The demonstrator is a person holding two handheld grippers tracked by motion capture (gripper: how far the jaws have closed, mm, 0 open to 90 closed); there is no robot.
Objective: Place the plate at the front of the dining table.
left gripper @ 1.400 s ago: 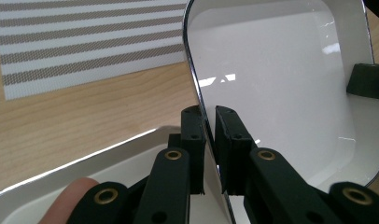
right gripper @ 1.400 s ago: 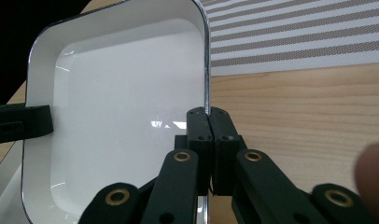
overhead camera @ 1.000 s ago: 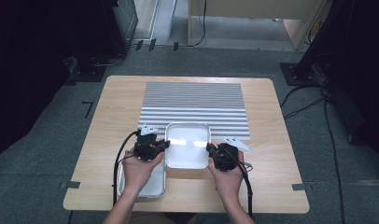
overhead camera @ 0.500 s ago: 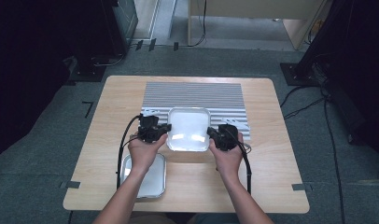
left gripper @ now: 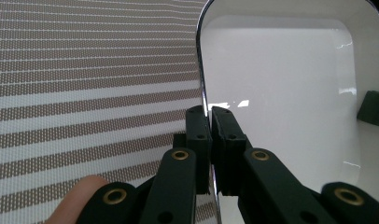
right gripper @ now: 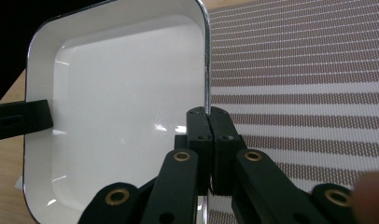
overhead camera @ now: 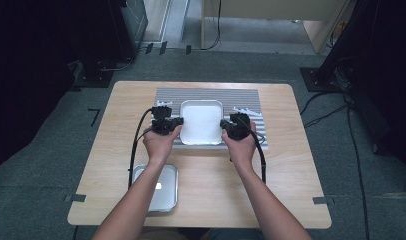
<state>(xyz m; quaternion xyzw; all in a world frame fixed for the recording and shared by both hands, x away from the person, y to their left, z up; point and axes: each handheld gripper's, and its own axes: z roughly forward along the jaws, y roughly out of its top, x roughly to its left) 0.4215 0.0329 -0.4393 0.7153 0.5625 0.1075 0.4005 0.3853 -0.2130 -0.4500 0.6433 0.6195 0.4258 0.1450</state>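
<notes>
White tray over striped mat, left gripper and right gripper clamped on its opposite rims, second tray near table edge.

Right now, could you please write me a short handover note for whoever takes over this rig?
Left gripper: fingers shut on the left rim of the white tray.
Right gripper: fingers shut on the tray's right rim.
Things: the tray sits over the striped mat at the far middle of the table; a second, metal tray lies near the front left edge.
Done: tray gripped on both sides and brought over the mat.
Left: probably set it down squarely and release both grips.
</notes>
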